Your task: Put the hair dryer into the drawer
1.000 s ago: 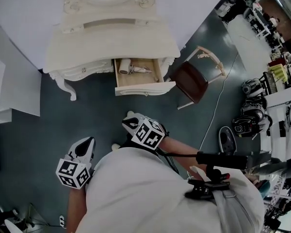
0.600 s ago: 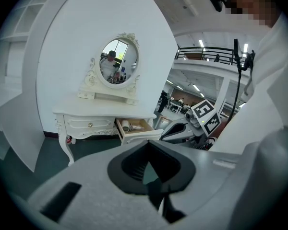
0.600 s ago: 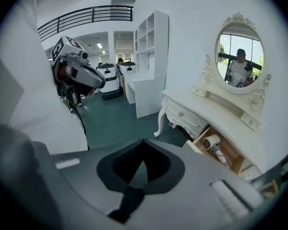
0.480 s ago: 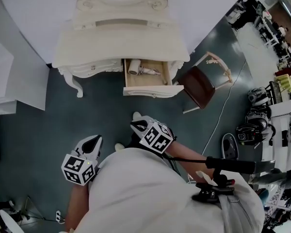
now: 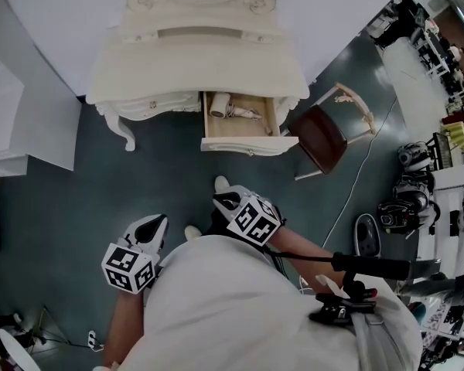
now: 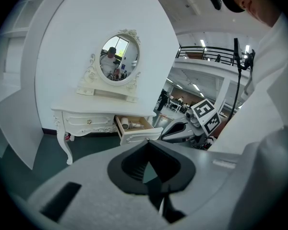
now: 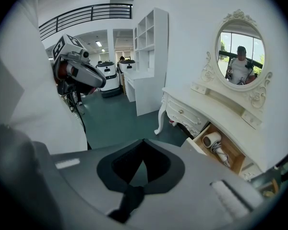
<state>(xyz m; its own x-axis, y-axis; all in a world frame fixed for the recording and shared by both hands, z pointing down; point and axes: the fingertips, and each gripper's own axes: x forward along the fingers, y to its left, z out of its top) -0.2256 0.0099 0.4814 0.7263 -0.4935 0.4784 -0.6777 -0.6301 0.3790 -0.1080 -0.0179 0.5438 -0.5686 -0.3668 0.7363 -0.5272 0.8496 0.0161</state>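
Note:
The white hair dryer (image 5: 219,104) lies with its cord inside the open wooden drawer (image 5: 247,142) of the cream dressing table (image 5: 193,60). It also shows as the dryer (image 7: 212,140) in the right gripper view and as the dryer (image 6: 125,124) in the left gripper view. Both grippers are held close to the person's body, well short of the drawer. My left gripper (image 5: 156,221) is shut with nothing in it. My right gripper (image 5: 223,201) is shut and empty too, pointing down toward the floor in front of the drawer.
A dark-seated chair (image 5: 321,137) stands just right of the drawer. A white cabinet (image 5: 31,122) is at the left. Machines (image 5: 394,195) and a cable (image 5: 348,192) lie on the teal floor at the right.
The head view has shifted a little, so the table sits slightly further right in the picture. Both grippers stay where they were, shut and empty.

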